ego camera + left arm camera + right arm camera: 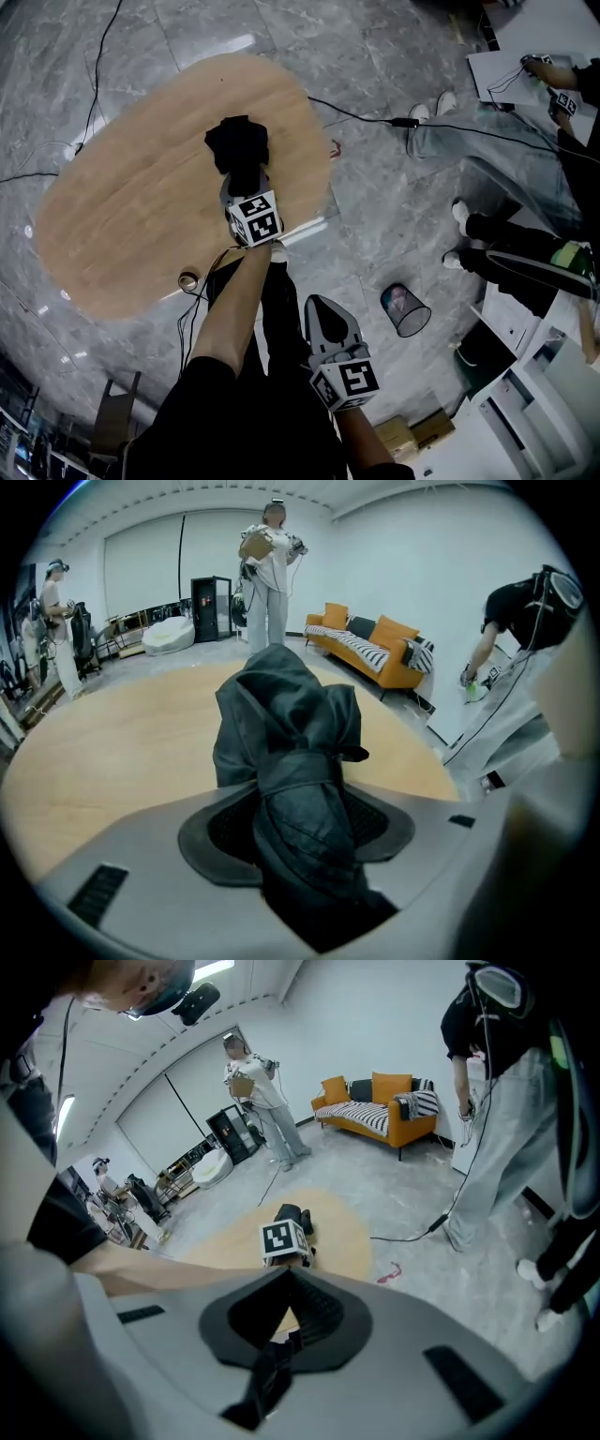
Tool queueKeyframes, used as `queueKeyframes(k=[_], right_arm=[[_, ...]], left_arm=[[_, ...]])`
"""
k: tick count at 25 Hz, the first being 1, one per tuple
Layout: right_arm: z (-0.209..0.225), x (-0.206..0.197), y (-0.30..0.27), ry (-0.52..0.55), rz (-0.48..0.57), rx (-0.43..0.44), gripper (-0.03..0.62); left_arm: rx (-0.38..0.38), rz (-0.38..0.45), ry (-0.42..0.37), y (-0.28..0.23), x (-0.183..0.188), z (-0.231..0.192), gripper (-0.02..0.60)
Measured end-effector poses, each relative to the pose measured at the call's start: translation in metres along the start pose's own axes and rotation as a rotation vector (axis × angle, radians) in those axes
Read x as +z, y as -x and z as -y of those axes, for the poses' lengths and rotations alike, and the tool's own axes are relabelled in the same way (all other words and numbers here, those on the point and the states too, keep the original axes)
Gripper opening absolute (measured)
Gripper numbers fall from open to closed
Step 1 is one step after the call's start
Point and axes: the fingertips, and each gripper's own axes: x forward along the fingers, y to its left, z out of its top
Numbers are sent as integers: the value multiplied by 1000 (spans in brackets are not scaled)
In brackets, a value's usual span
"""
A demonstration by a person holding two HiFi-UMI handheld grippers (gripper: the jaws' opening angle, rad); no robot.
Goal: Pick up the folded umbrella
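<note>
Nearest the body, the right gripper point(315, 302) hangs clenched and empty. Beyond it, over the oval wooden table point(122, 216), the left gripper point(242, 183) clasps the black folded umbrella point(236, 141), which appears to rest on the tabletop. The grasp looks made, so next comes a firm, steady lift.

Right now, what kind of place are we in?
Probably a big indoor studio or lab for recording tasks, not a home. There are cables trailing across the grey stone floor, other people standing about with headsets on, and an orange sofa against a bare white wall.
</note>
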Motion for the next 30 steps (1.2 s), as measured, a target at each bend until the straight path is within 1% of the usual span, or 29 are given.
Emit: queueKeyframes(k=[4, 6, 11, 15, 18, 24, 30], right_arm=[[5, -2, 5, -5, 0, -3, 11], [6, -1, 6, -4, 4, -1, 11], [2, 2, 1, -16, -1, 18, 11], [-2, 7, 0, -14, -2, 40, 11], [-7, 10, 0, -7, 5, 51, 11], [-20, 18, 1, 15, 17, 78, 11], [-37, 30, 2, 54, 20, 122, 11]], left_arm=[[-22, -6, 2, 4, -2, -3, 219], [-40, -8, 9, 5, -3, -4, 215], [-79, -5, -4, 6, 0, -7, 207], [-105, -25, 28, 15, 3, -9, 202], [-116, -28, 35, 23, 5, -11, 201], [-130, -27, 14, 43, 9, -22, 199], [-143, 7, 6, 65, 29, -33, 199]])
